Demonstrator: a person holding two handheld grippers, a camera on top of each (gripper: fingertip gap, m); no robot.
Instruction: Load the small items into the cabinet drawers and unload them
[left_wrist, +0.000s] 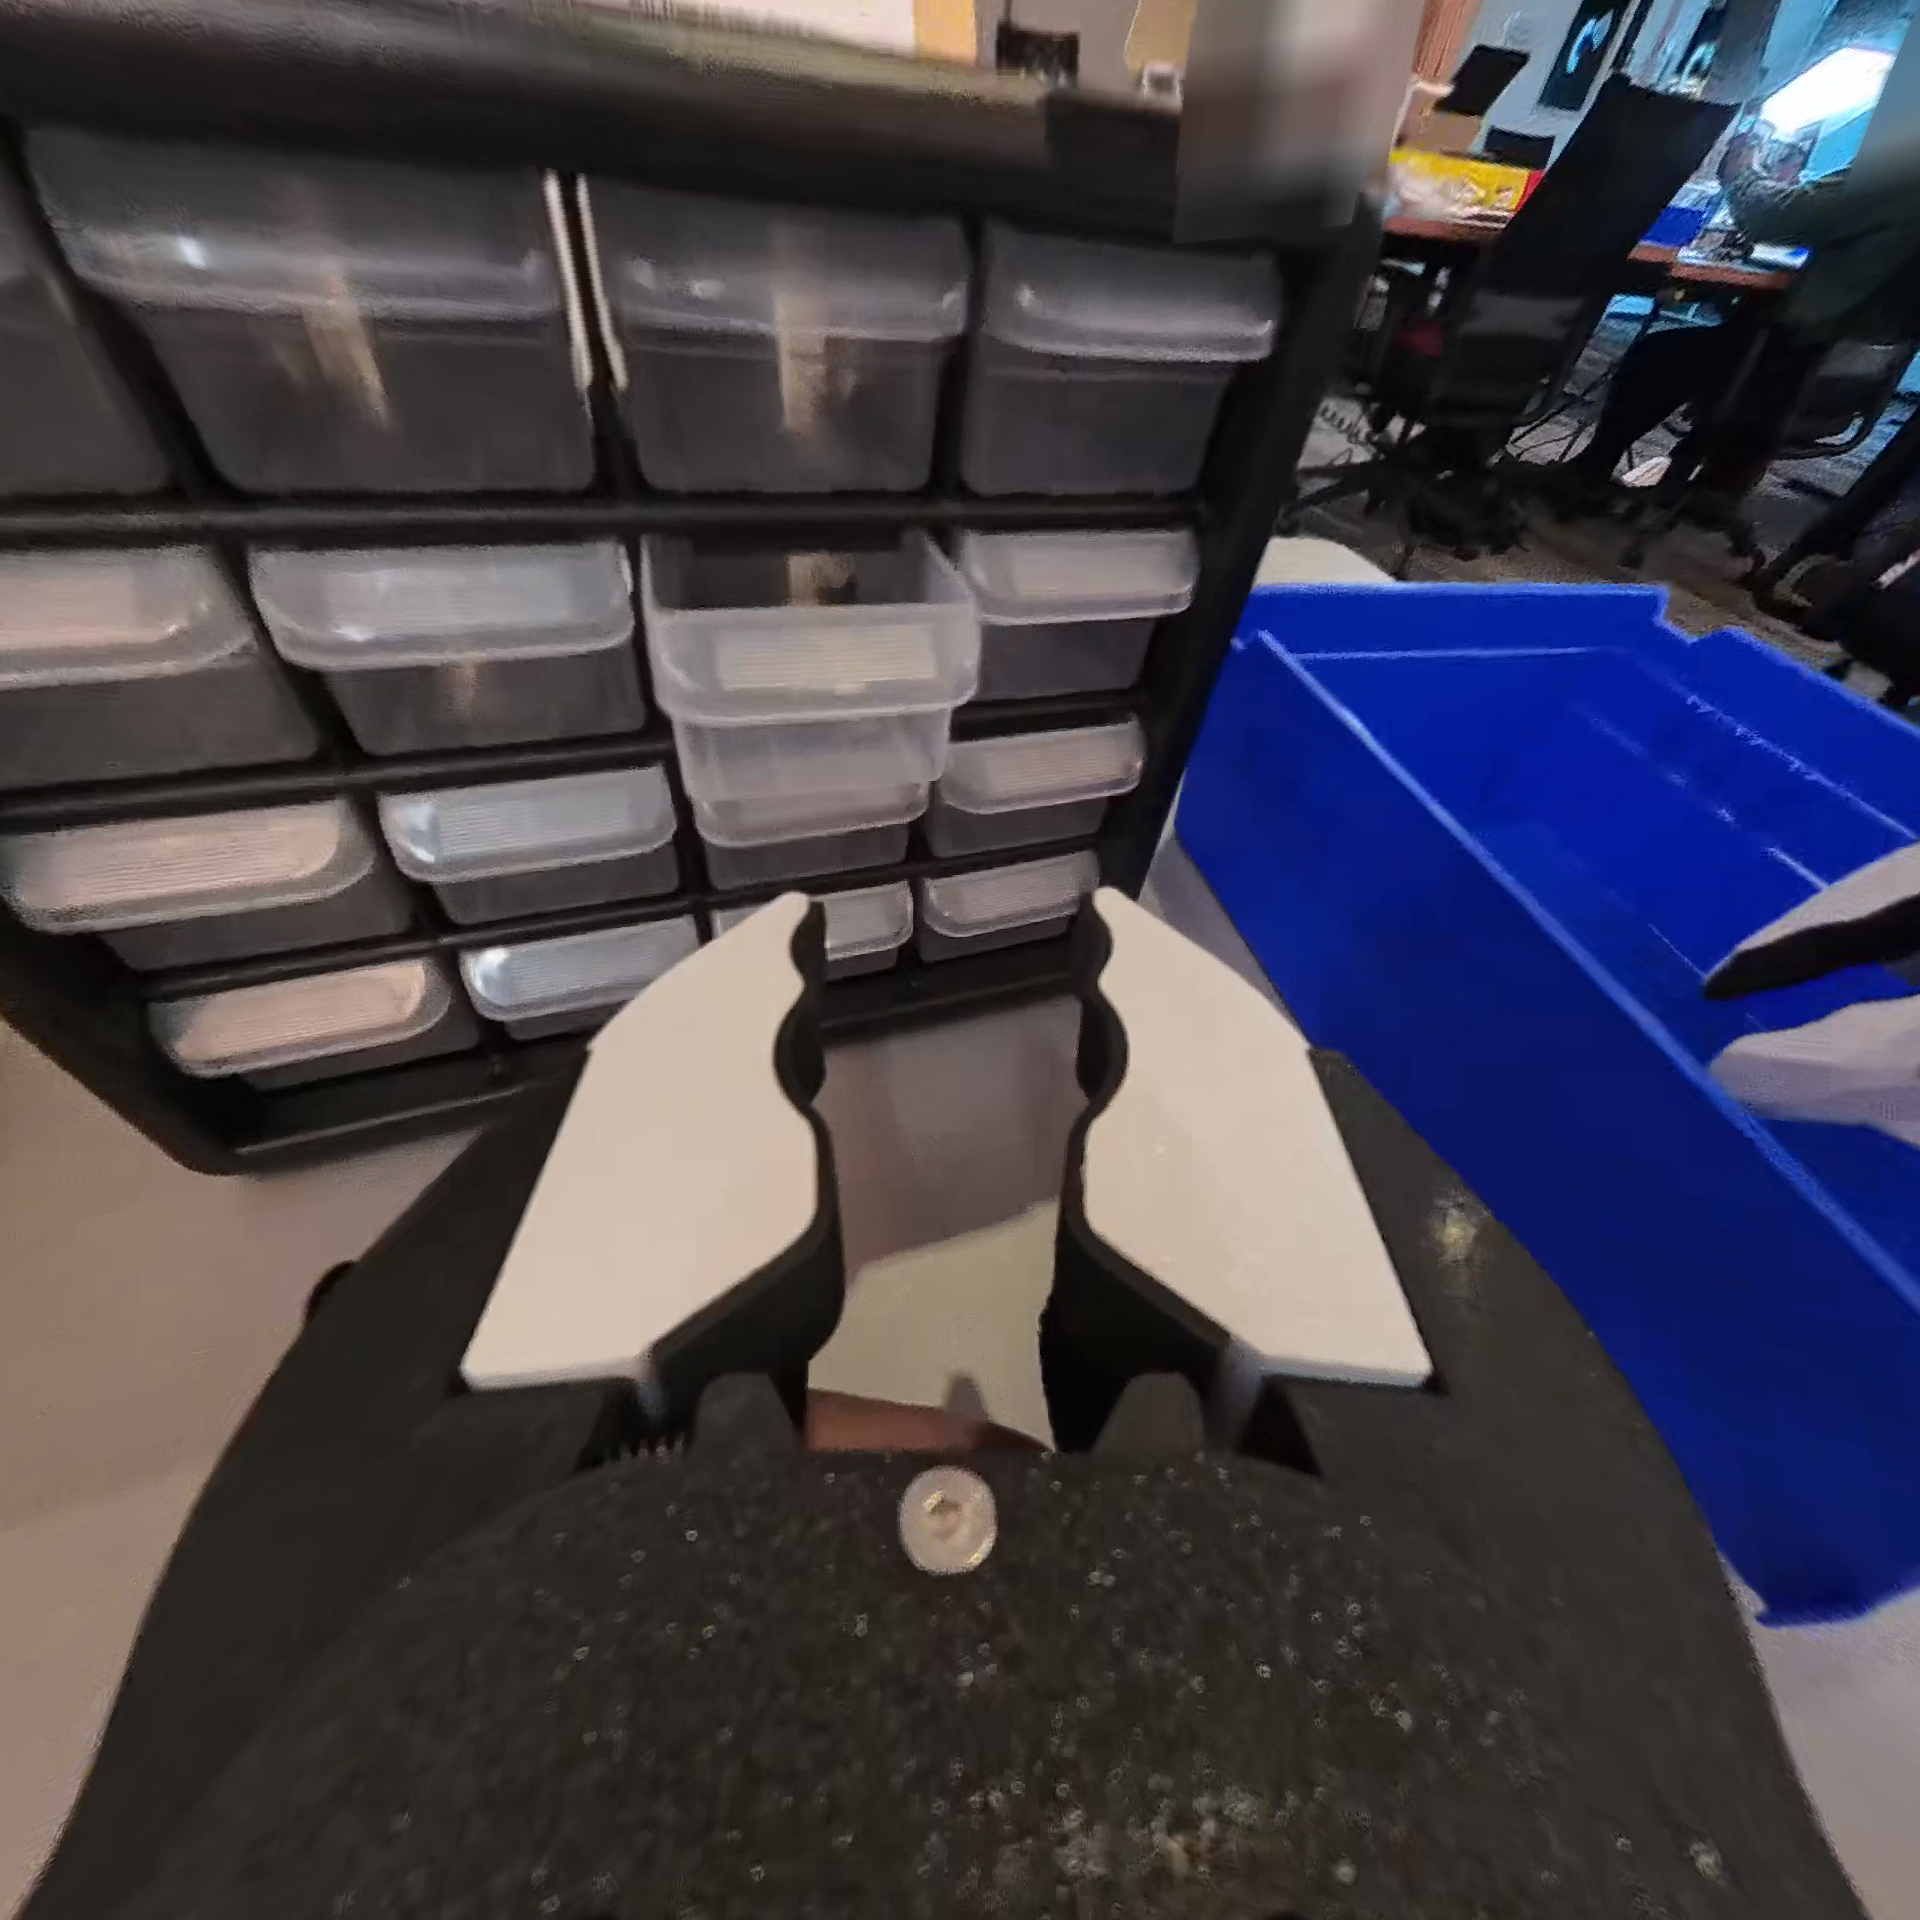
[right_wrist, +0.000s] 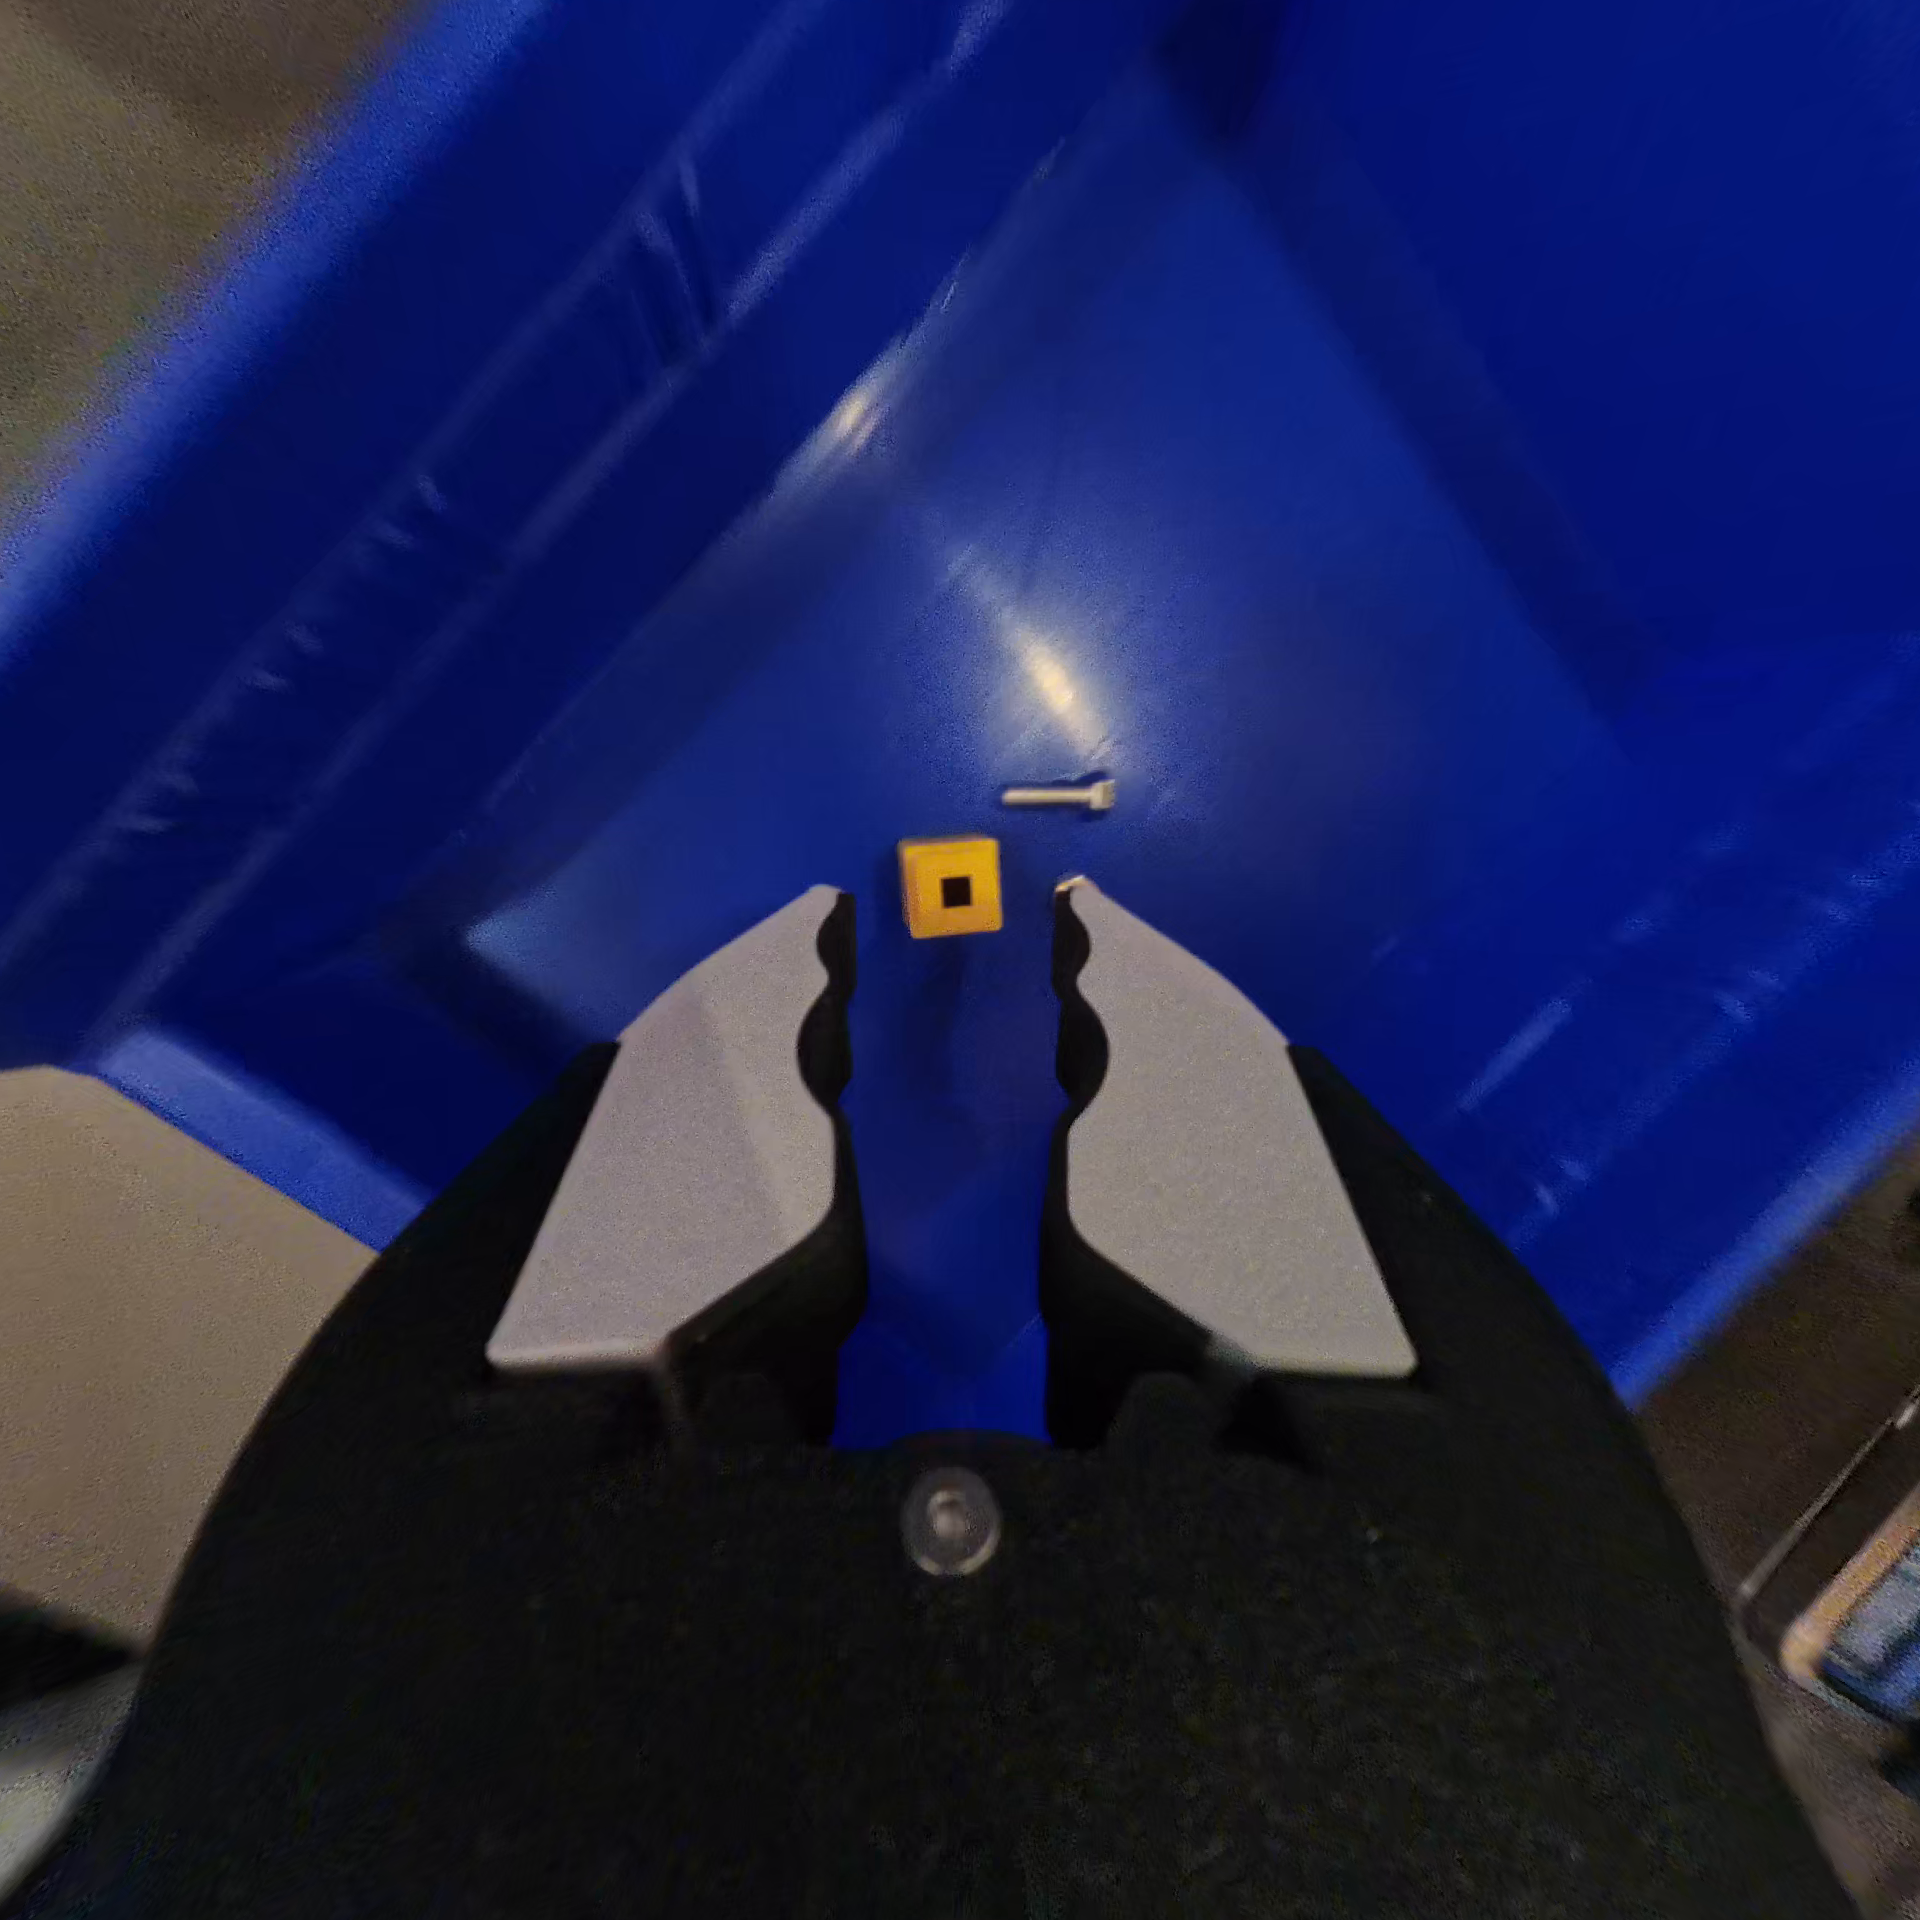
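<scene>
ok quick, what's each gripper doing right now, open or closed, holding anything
Left gripper: open, empty, facing the drawer cabinet.
Right gripper: open, empty, over the yellow square piece in the blue bin.

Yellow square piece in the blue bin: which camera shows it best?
The right wrist view: the yellow square piece lies on the blue bin floor just ahead of the open right gripper. The left wrist view shows only the bin, not the piece.
</scene>
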